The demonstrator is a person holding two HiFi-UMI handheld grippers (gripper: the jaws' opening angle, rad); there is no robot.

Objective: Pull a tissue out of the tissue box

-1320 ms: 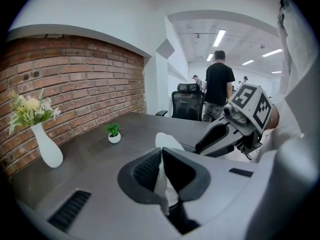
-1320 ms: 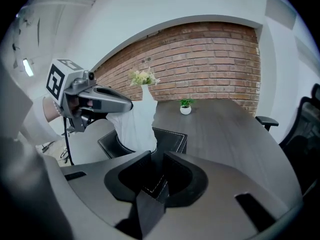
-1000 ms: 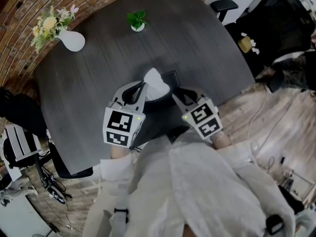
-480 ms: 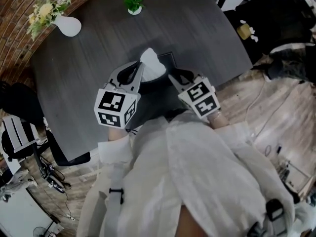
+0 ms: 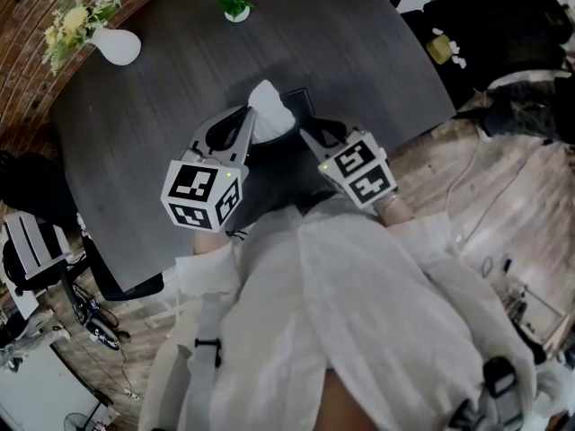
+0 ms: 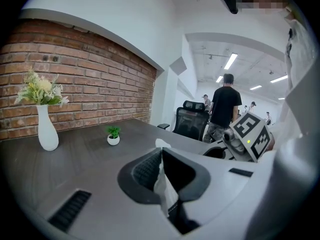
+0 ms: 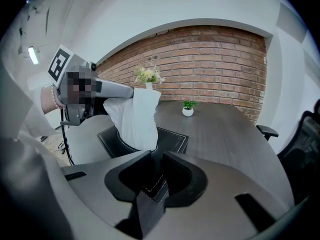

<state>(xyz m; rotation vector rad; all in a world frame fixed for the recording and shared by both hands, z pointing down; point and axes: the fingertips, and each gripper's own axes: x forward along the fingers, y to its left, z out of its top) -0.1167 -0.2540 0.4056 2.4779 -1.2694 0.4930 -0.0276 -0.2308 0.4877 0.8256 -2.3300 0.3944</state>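
both grippers are pinching, left gripper point(image 6: 161, 156) on tissue point(image 7: 134, 116), right gripper point(image 7: 160, 158) on box point(image 7: 175, 136); a jerky pull could be tearing the tissue.

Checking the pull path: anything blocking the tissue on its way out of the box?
Nothing visible does. The left hand-held gripper is shut on the tissue, which stands up out of the tissue box with only open air above. The right hand-held gripper clamps the box's near corner, beside the path.

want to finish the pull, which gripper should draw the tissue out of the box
Left. The left gripper is shut on the tissue, while the right gripper is clamped on the tissue box corner, steadying it.
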